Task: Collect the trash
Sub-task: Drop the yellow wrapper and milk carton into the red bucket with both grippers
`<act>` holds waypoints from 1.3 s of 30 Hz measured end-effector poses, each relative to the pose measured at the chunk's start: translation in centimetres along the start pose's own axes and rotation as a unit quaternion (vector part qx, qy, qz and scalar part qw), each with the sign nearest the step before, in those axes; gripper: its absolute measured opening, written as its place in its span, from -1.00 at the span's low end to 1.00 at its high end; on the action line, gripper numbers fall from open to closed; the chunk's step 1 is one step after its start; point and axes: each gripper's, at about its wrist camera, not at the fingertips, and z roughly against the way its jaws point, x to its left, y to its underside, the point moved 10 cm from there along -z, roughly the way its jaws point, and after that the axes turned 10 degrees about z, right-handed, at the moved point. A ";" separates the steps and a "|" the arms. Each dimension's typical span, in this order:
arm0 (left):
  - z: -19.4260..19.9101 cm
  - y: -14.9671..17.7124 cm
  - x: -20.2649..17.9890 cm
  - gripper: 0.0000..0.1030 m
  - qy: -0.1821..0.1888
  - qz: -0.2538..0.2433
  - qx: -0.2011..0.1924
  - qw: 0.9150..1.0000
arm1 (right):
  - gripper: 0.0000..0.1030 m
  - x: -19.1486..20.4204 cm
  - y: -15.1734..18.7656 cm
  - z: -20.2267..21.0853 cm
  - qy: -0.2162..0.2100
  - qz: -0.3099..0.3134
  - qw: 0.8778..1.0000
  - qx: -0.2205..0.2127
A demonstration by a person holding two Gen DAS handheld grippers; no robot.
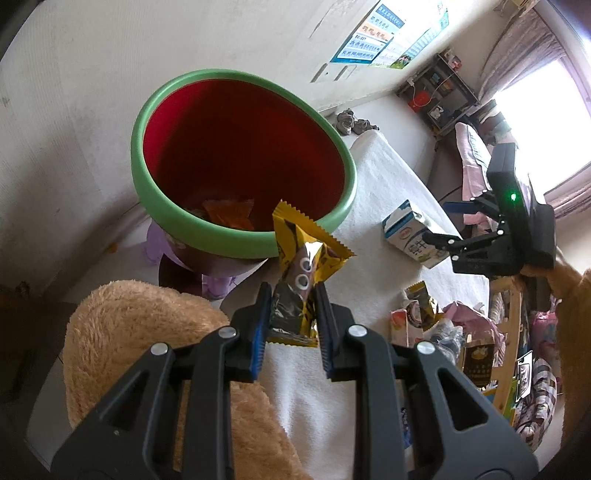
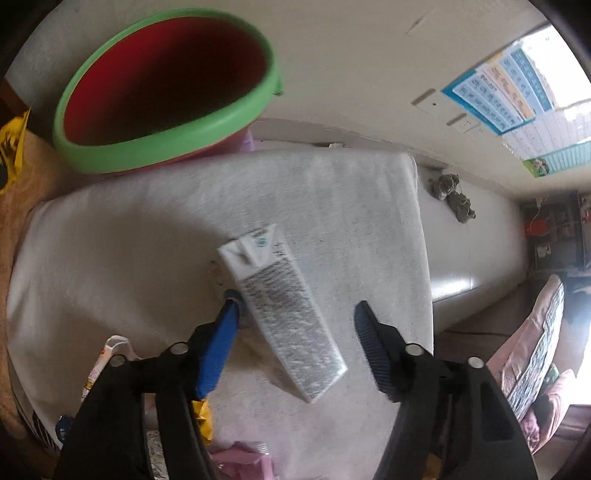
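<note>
No legible wording anywhere. Large blue Chinese characters on the side of the milk carton (image 1: 413, 236), too distorted to read; dense fine print on its other face (image 2: 286, 306), blurred. Rows of small characters on the blue wall chart (image 1: 365, 35), too small to make out. Cartoon eyes only on the yellow wrapper (image 1: 303, 258).

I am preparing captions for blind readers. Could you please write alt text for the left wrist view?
The left gripper is shut on a yellow crinkled snack wrapper near the green rim of a red trash bucket. To the right, the right gripper reaches a white and blue milk carton on a white cloth-covered table.
</note>
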 end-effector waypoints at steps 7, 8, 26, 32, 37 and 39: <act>-0.7 0.3 0.2 -0.56 -0.002 0.001 0.010 1.000 | -0.13 2.3 2.2 -2.3 -0.034 0.010 0.999 0.036; -0.8 0.3 0.3 -0.56 -0.003 0.002 0.011 1.000 | -0.16 2.5 2.2 -2.0 -0.039 0.001 0.999 0.026; -1.7 -8.5 4.0 -0.57 -0.056 0.026 -0.041 0.997 | -0.25 4.4 -10.0 9.0 -0.215 -0.330 0.894 -0.215; -2.3 -9.2 4.7 -0.12 -0.074 0.022 -0.042 0.996 | -0.09 6.1 -11.9 8.2 -0.245 -0.346 0.881 -0.211; -2.2 -8.8 4.3 -0.08 -0.067 0.021 -0.043 0.997 | -0.05 6.4 -11.0 10.2 -0.220 -0.338 0.885 -0.232; -2.1 -8.4 4.0 -0.08 -0.067 0.015 -0.041 0.997 | -0.05 6.5 -10.0 10.6 -0.219 -0.346 0.880 -0.241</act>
